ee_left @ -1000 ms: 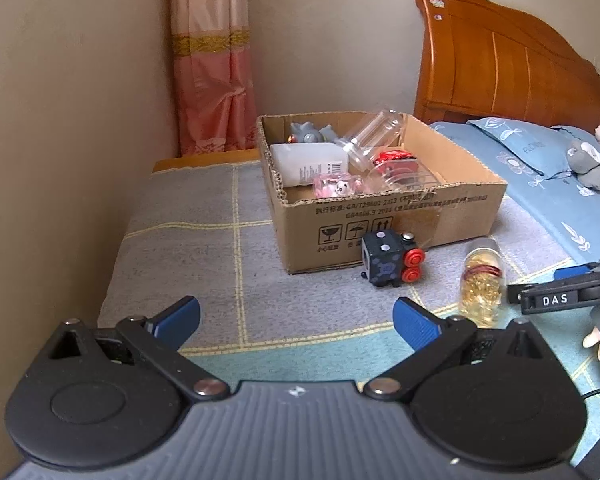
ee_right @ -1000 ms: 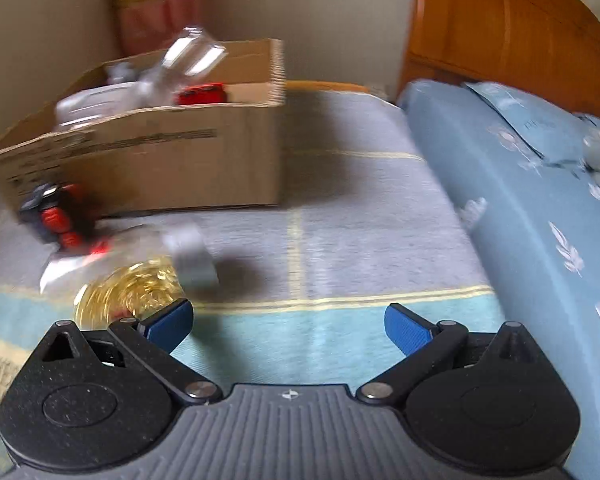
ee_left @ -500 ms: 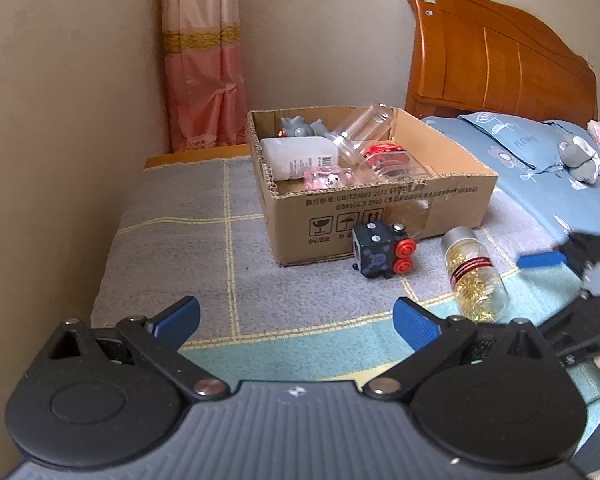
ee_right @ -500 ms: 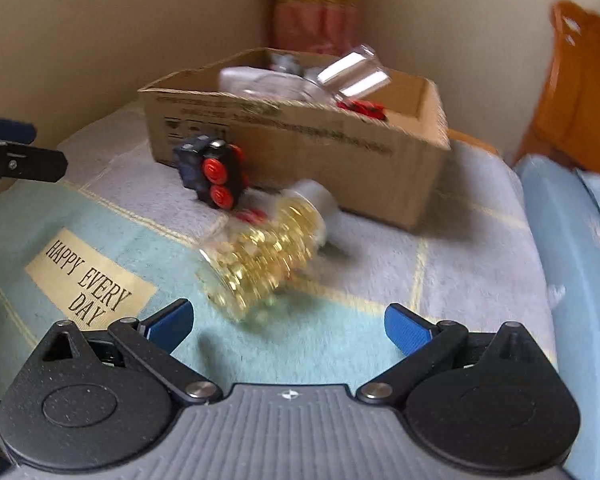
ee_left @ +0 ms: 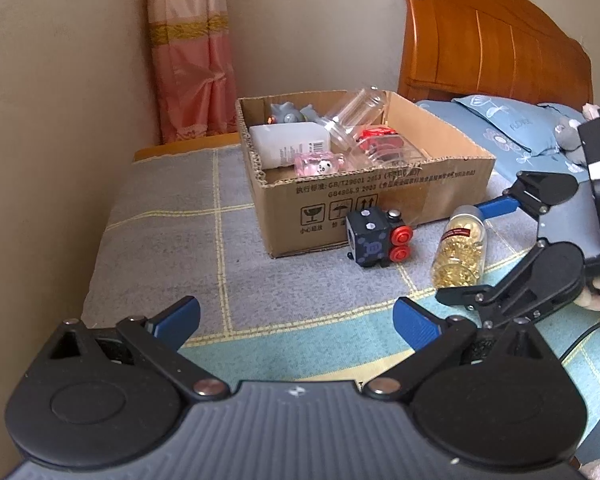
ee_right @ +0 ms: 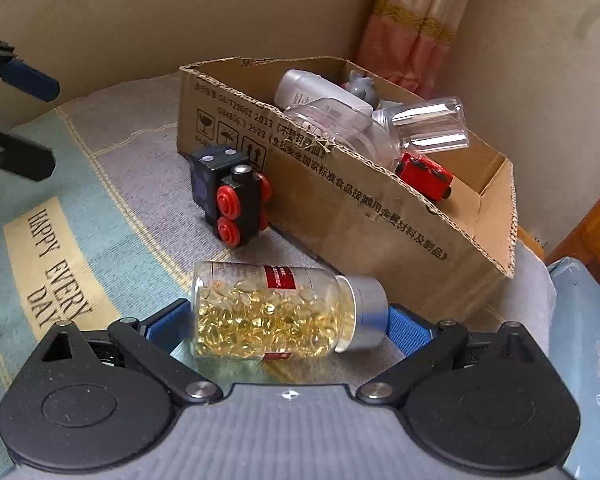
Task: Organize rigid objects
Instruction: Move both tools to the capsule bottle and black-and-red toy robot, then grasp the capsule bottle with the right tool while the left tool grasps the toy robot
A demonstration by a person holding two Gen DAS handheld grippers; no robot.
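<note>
A clear pill bottle (ee_right: 276,314) full of yellow capsules, with a silver cap, lies on its side on the blanket; it also shows in the left wrist view (ee_left: 460,252). My right gripper (ee_right: 288,320) is open with the bottle lying between its blue fingers. A black toy train (ee_right: 230,196) with red wheels stands against the cardboard box (ee_right: 380,216); the left wrist view shows the train (ee_left: 376,242) and the box (ee_left: 360,208) too. My left gripper (ee_left: 296,320) is open and empty, well short of the train.
The box holds a white bottle (ee_left: 288,146), clear jars (ee_left: 356,116), a red toy (ee_left: 380,140), a pink toy (ee_left: 320,164) and a grey figure (ee_left: 284,112). A wall runs along the left. A wooden headboard (ee_left: 488,44) and blue pillow (ee_left: 508,120) lie at the right.
My right gripper has swung round and closed in on the pill bottle, which now lies between its open fingers. My left gripper has barely moved.
</note>
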